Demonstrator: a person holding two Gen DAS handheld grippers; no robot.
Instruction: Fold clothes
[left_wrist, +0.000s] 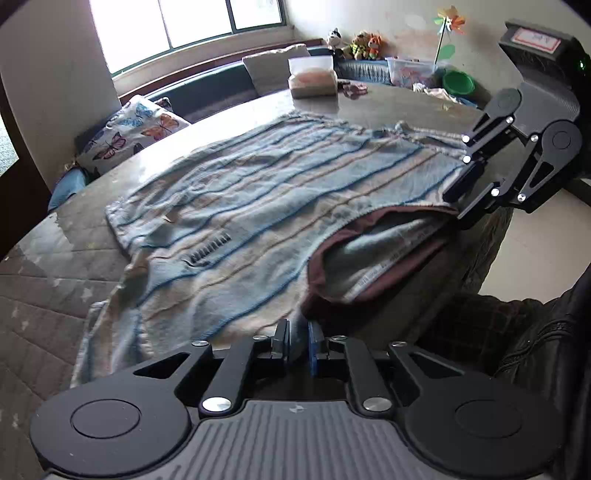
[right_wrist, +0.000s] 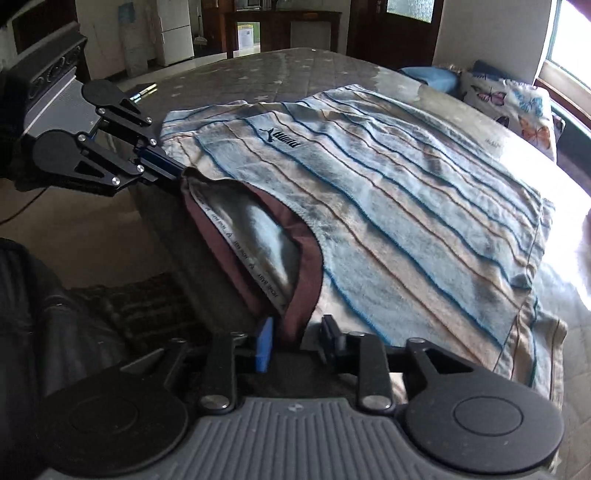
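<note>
**Both tongs pinch the shirt's hem**

We hold the striped shirt (left_wrist: 258, 206) flat on the bench (left_wrist: 388, 107). Our left tongs (left_wrist: 297, 343) and right tongs (right_wrist: 295, 339) each clamp a waist corner, keeping the hem taut for folding. Beyond it, a clear tub (left_wrist: 312, 75) holds something pinkish.

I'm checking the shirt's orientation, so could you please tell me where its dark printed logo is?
In the right wrist view the dark printed logo sits upper centre on the blue-and-beige striped fleece shirt, just beyond its maroon-trimmed neck opening.
</note>
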